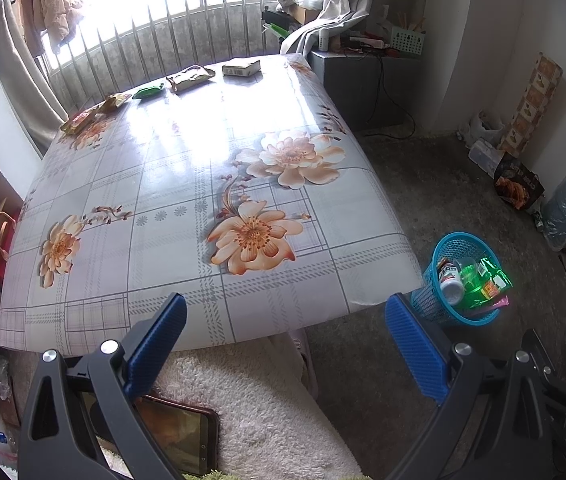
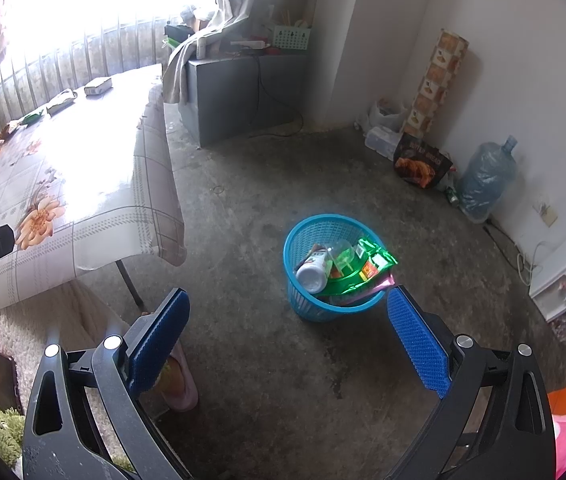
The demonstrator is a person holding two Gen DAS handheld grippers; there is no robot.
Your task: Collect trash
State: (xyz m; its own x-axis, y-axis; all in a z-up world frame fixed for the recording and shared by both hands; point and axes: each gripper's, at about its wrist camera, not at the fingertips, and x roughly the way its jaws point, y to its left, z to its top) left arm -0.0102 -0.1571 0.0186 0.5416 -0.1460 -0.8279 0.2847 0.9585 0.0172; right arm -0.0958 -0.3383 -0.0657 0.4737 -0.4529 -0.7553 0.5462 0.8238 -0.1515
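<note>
Both pairs of jaws stand spread wide with nothing between them. Left gripper (image 1: 285, 338) hangs level with the near edge of the surface (image 1: 155, 184), its blue pads (image 1: 159, 344) angled outward, and looks forward along the flowered cloth toward the window. Below it lie a white shaggy rug (image 1: 251, 400) and a phone (image 1: 179, 440) resting face up on the rug.

Right gripper (image 2: 288, 334) is held over the concrete floor (image 2: 243, 184), pointing down and forward at the blue basket (image 2: 303, 308), which stands on the floor near the surface's right corner. The right-hand pad is just beside the basket's rim in this view; whether they touch I cannot tell. Inside the basket a white bottle (image 2: 313, 272) lies tilted with its base toward the camera, beside a green wrapper (image 2: 371, 258) that sticks out over the rim to the right.

Along the far edge of the surface, in a row running left to right, lie a red-yellow wrapper (image 1: 79, 122), a yellow packet (image 1: 117, 101), a small green packet (image 1: 149, 90), a tan pouch (image 1: 191, 77) and a flat box (image 1: 241, 68). Each lies flat with its long axis roughly along that far edge, well apart from both grippers.
</note>
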